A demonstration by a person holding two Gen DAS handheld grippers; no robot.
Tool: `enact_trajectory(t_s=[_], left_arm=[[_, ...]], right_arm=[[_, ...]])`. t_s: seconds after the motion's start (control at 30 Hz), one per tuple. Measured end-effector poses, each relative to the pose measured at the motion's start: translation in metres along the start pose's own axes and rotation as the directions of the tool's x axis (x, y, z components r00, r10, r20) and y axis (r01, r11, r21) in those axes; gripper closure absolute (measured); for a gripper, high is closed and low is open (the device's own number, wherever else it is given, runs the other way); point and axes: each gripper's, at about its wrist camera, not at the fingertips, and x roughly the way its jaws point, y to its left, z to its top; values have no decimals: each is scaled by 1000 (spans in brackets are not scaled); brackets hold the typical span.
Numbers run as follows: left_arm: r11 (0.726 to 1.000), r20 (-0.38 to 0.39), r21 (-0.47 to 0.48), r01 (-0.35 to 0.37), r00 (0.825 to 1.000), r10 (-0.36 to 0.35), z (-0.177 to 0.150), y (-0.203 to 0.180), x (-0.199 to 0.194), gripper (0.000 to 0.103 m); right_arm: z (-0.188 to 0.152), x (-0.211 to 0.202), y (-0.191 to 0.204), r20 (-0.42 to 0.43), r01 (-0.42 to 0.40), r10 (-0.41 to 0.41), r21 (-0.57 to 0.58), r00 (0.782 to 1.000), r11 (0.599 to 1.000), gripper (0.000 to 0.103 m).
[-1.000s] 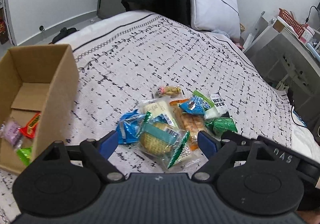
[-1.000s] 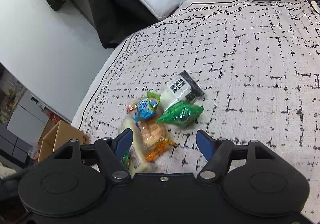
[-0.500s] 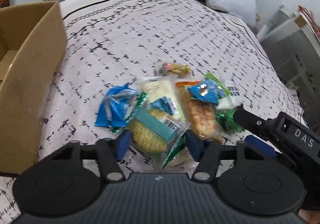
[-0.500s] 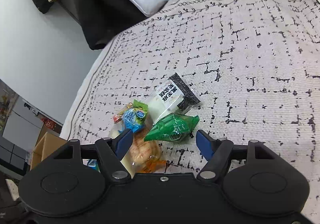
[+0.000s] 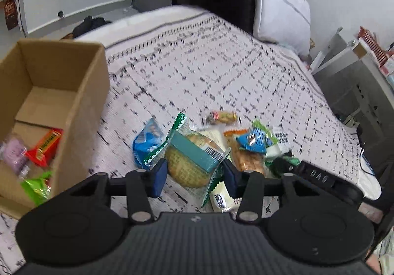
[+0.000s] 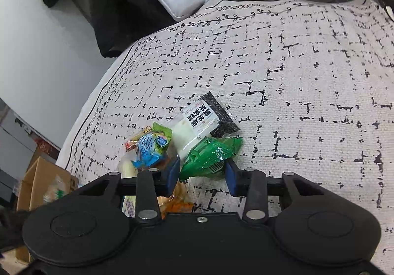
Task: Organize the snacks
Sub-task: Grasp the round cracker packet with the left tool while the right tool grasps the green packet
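between the blue pads of the left gripper (image 5: 194, 175) sat a clear-wrapped round cracker packet (image 5: 190, 159) with a teal label band, and the jaws were closing on it; the pads looked to be at or just touching its sides, though a firm pinch could not be confirmed. between the pads of the right gripper (image 6: 202, 175) lay the near end of a green foil packet (image 6: 209, 155), and those jaws were closing too, roughly a third open, the pads apparently pressing the wrapper.

the step in hand seemed to be a paired pick from the snack pile on the patterned bedspread (image 6: 295, 83). next, each hand would probably need to finish its squeeze, lift clear without dragging neighbours, and carry across to the cardboard box (image 5: 81, 93), which stood well to the left of the left jaws.

counted: one box, already holding at least three wrapped snacks, a purple, an orange-red and a bright green one. beyond the left jaws lay about eight loose packets. just ahead of the right jaws sat one white-and-black packet (image 6: 204, 117), and left of them one blue-and-green packet (image 6: 150, 147).
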Motion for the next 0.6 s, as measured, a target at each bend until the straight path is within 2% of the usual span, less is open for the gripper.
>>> enact_trajectory(t_s=[0.03,0.07,0.23,0.6], left_arm=[[1000,12,-2,5,1000,-5,1,2,-5,56],[1000,20,-4,10,1000,-9,1,3,-10,56],[999,68,-3,41,997,-41,2,9,-36,56],[998,136,9,61,989,-62,1,23,-79,56]], right_arm=[[-2,-2,2,2,3,-3,-8,1000,1000,72],[-3,-5,4,3,3,-3,-18,1000,1000,73],[-9,-22,12,26,2,0,-62,1000,998,74],[-13,-66,39,92,-57,67,-109,993,992,76]])
